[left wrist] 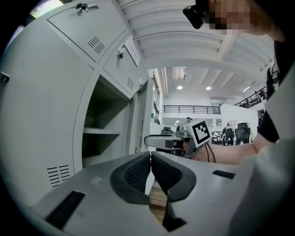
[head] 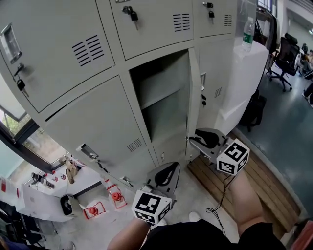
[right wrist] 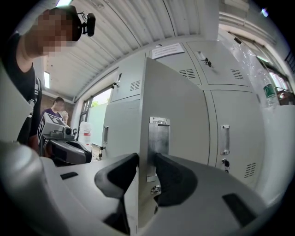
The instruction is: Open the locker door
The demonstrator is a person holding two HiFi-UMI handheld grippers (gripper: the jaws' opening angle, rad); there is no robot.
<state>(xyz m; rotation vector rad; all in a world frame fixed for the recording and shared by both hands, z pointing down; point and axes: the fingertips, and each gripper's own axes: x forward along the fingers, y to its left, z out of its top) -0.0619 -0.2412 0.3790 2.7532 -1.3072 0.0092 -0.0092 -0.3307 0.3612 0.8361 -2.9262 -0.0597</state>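
The grey locker door (head: 193, 97) stands swung out, edge-on to the head view, and the compartment (head: 161, 93) behind it shows a bare shelf. My right gripper (head: 198, 139) straddles the door's free edge at its metal handle plate (right wrist: 159, 138). In the right gripper view the door (right wrist: 175, 101) runs between the jaws of my right gripper (right wrist: 146, 161); the pads sit close on both faces and do not visibly clamp it. My left gripper (head: 164, 178) hangs lower, in front of the lockers. In the left gripper view my left gripper (left wrist: 151, 159) is shut and empty, pointing past the open compartment (left wrist: 103, 129).
Neighbouring locker doors are closed, some with keys (head: 131, 13) in their locks. A bottle (head: 248, 31) stands on top of the lockers at the right. A wooden platform (head: 254, 180) lies below, with a cable (head: 217, 205) trailing down. Red items (head: 116, 196) lie on the floor at the left.
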